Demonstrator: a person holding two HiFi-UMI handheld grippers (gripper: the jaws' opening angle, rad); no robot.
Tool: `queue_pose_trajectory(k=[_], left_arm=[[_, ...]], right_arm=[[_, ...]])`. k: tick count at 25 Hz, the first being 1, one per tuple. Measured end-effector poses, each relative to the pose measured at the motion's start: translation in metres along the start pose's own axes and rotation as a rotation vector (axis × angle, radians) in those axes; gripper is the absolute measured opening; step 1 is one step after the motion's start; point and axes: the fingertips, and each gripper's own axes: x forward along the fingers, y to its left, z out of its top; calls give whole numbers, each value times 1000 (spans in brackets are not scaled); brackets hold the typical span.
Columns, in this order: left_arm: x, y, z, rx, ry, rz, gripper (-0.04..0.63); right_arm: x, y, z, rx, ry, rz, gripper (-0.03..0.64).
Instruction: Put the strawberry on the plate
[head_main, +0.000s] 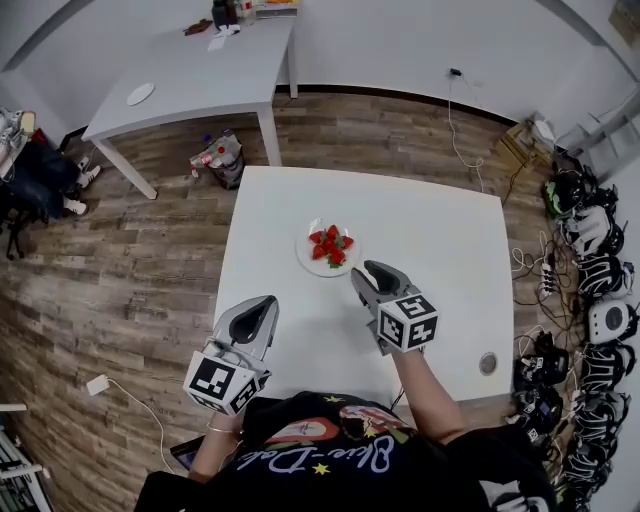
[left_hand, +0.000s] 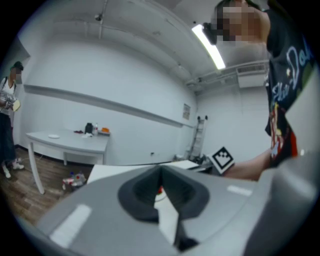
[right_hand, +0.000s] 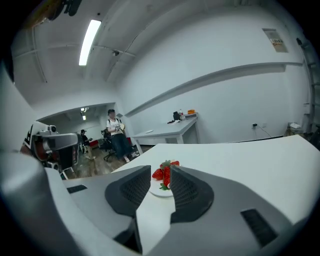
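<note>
Several red strawberries (head_main: 330, 245) lie heaped on a small white plate (head_main: 308, 262) in the middle of the white table (head_main: 440, 230). My right gripper (head_main: 365, 272) hovers just short of the plate on its near right side. Its jaws stand a little apart with nothing between them. In the right gripper view the strawberries (right_hand: 159, 173) and plate (right_hand: 162, 192) show through the gap of that gripper (right_hand: 160, 172). My left gripper (head_main: 262, 302) hangs near the table's front left, its jaws together and holding nothing. In its own view, the left gripper (left_hand: 160, 172) shows only a red sliver of strawberry (left_hand: 159, 190).
A second table (head_main: 190, 70) stands at the back left with a small dish (head_main: 140, 94) and clutter (head_main: 240, 12). A bag (head_main: 220, 160) lies on the floor between the tables. Gear is piled along the right wall (head_main: 590, 260). A small round disc (head_main: 487, 363) sits near the table's front right corner.
</note>
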Motion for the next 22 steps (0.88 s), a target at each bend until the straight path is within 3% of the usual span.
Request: queue_pose_trajectory(k=[2, 5, 22], left_arm=[[5, -3, 2, 4, -5, -14, -4], [10, -9, 5, 10, -11, -38, -4], [2, -13, 10, 22, -17, -33, -4]], right_arm=[[-11, 6, 5, 8, -25, 10, 83], [-24, 15, 11, 15, -53, 12, 61], [-34, 36, 21, 6, -81, 48, 41]])
